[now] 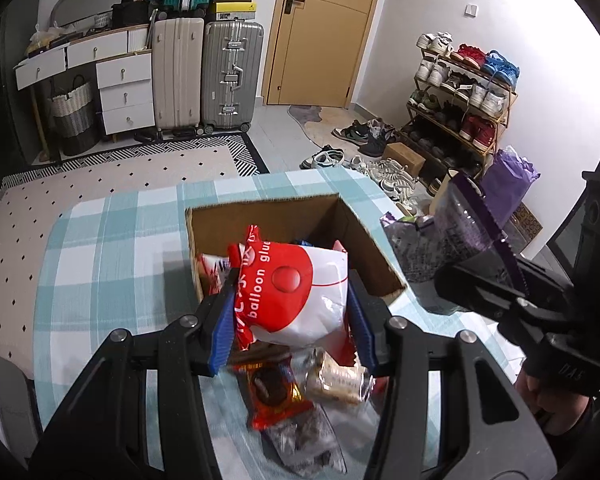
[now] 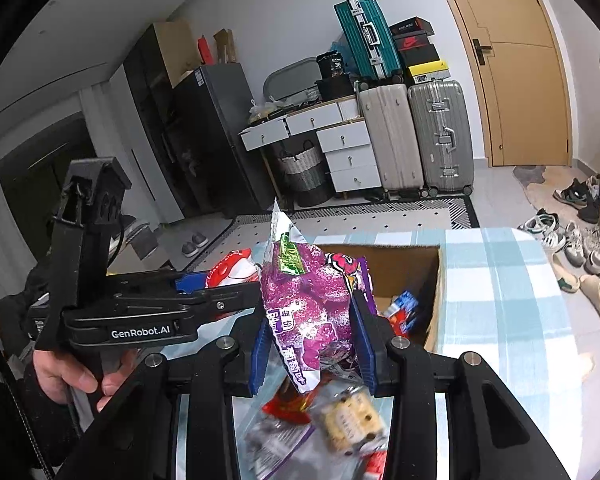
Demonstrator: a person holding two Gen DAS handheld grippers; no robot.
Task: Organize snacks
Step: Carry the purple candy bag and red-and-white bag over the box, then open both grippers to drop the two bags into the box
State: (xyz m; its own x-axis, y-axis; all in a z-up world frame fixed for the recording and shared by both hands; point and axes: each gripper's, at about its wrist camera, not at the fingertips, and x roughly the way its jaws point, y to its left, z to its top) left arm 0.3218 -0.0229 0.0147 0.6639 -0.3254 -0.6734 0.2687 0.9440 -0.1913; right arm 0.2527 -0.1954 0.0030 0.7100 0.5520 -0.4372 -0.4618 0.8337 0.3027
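Note:
My left gripper (image 1: 292,312) is shut on a red-and-white snack bag (image 1: 300,296) marked "balloon glue", held in the air at the near edge of an open cardboard box (image 1: 260,216). My right gripper (image 2: 310,336) is shut on a purple snack bag (image 2: 312,300), lifted just left of the same box (image 2: 380,256). In the left wrist view the right gripper (image 1: 512,280) and its purple bag (image 1: 460,224) hang to the right of the box. Several loose snack packets (image 1: 288,396) (image 2: 340,424) lie on the checked cloth below both grippers. A few packets (image 2: 404,308) lie inside the box.
The box stands on a table with a blue-and-white checked cloth (image 1: 112,256). Beyond it are a patterned rug (image 1: 100,176), suitcases (image 1: 228,76), white drawers (image 1: 124,96), a shoe rack (image 1: 460,96) and shoes on the floor (image 2: 572,240). A hand (image 2: 68,372) holds the left gripper's handle.

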